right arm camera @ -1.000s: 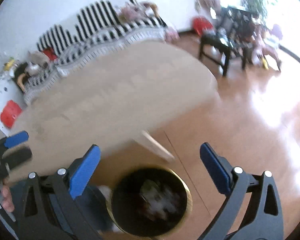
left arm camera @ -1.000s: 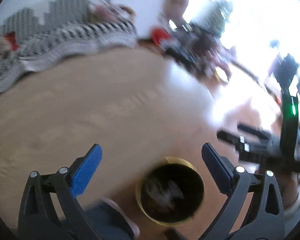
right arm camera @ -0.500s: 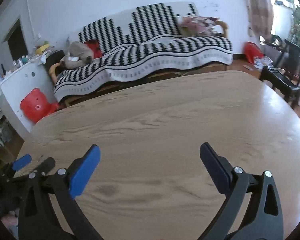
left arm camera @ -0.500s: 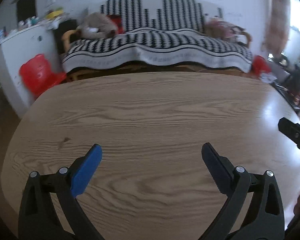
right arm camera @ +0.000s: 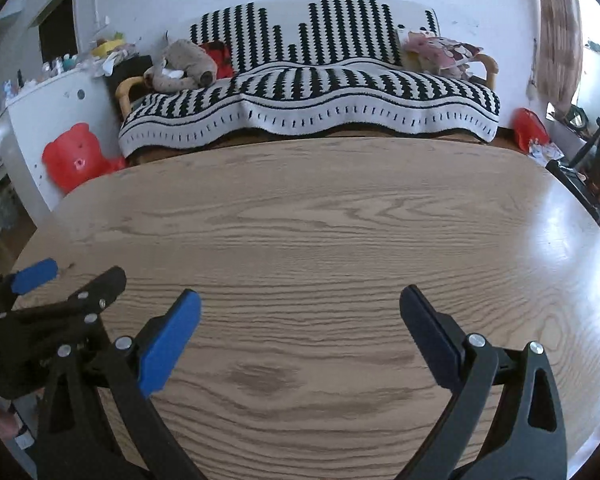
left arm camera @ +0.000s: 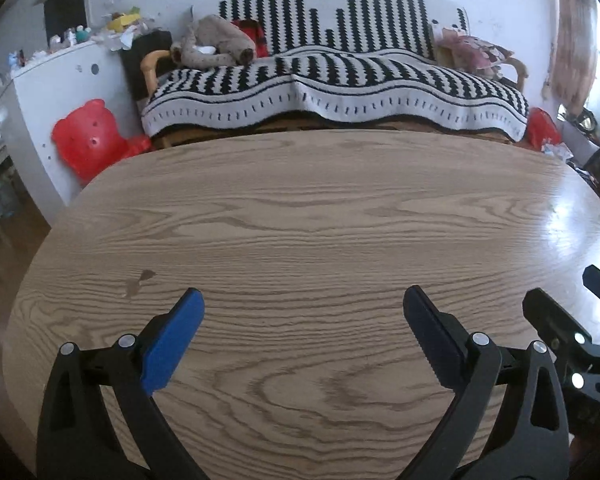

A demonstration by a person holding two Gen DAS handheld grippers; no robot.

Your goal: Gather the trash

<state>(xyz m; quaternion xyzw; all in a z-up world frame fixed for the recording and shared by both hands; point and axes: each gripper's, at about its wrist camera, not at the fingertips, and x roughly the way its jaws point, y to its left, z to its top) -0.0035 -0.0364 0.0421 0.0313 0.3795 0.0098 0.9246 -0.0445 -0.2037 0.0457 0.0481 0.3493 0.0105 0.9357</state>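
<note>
My left gripper (left arm camera: 302,312) is open and holds nothing, above the near part of a bare oval wooden table (left arm camera: 300,208). My right gripper (right arm camera: 300,308) is open too, above the same table (right arm camera: 320,208). No trash and no bin show in either view. The right gripper's fingers (left arm camera: 556,320) show at the right edge of the left wrist view. The left gripper's blue-tipped fingers (right arm camera: 36,276) show at the left edge of the right wrist view.
Behind the table stands a sofa with a black-and-white striped blanket (left arm camera: 332,76), a stuffed toy (left arm camera: 216,42) and cushions on it. A red bear-shaped stool (left arm camera: 88,136) and a white cabinet (left arm camera: 56,92) stand at the left. Dark furniture (right arm camera: 592,168) stands at the right.
Both views swung up from the floor and a gold-rimmed bin with trash in it to the level tabletop. Both grippers stayed open.
</note>
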